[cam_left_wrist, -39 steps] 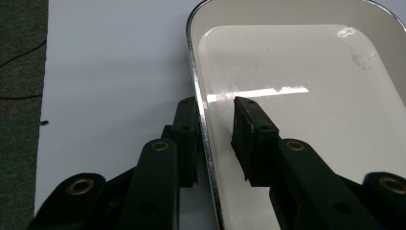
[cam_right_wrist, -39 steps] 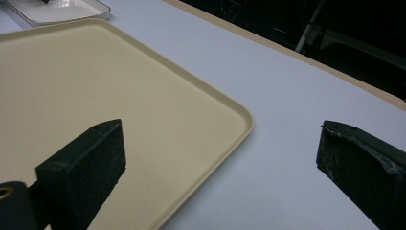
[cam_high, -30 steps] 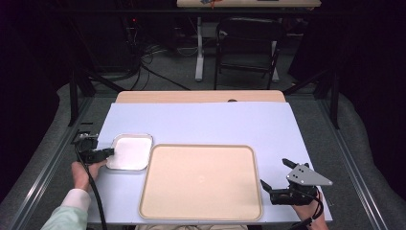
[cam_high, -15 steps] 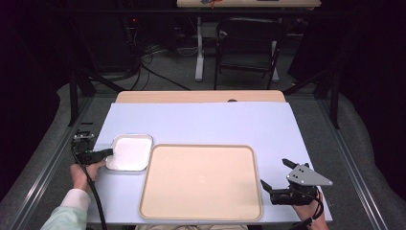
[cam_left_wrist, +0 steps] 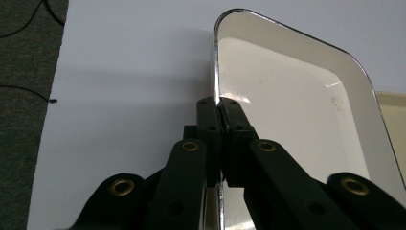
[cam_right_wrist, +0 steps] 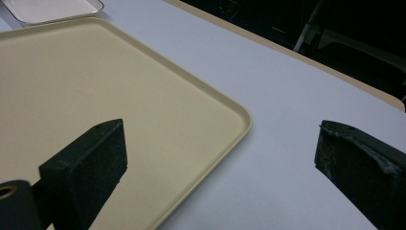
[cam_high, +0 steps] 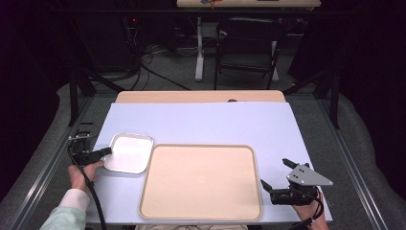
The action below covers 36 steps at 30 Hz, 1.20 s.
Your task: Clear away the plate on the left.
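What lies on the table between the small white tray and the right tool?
The large beige tray lies between the small white tray and the right tool, as the high view shows; the left tool grips the white tray's rim.

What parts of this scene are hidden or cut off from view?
- Near end of the white dish: in the left gripper view, the left gripper clamped on its rim covers it.
- Beige tray: the right gripper view's edges cut it off.
- Tray's front edge: in the high view, near the picture's bottom edge.
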Available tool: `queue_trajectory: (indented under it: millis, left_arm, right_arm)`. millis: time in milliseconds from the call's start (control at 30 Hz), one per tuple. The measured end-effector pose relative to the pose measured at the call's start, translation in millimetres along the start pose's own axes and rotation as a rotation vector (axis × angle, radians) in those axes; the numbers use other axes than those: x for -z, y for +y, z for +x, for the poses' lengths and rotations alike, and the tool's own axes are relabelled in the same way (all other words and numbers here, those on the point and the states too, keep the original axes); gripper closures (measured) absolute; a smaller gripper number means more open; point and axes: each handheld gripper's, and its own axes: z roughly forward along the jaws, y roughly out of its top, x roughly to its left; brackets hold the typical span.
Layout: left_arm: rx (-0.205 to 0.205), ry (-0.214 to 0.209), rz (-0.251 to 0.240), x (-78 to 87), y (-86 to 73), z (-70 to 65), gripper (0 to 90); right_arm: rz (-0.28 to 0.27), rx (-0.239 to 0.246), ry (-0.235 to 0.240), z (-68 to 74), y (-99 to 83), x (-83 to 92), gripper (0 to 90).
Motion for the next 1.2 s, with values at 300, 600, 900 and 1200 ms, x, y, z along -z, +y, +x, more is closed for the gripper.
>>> queue_trajectory:
  millis: [300,600,900,1200]
  left_arm:
    - [-0.033,0.0,-0.022,6.8,1.6,-6.5,88.2]
    - [-0.054,0.014,-0.047,15.4,2.9,-9.9,88.2]
    - [-0.058,-0.001,-0.092,29.5,3.6,-14.3,88.2]
    - [-0.076,-0.035,-0.13,40.7,5.7,-26.0,88.2]
  right_arm:
    - [-0.002,-0.004,-0.001,-0.7,0.4,0.5,3.3]
    - [-0.001,-0.015,-0.004,-0.9,0.6,0.0,3.3]
    - [-0.001,-0.011,-0.001,-0.4,1.8,-0.9,3.2]
    - [0.01,-0.025,-0.005,-1.1,3.9,-2.8,3.0]
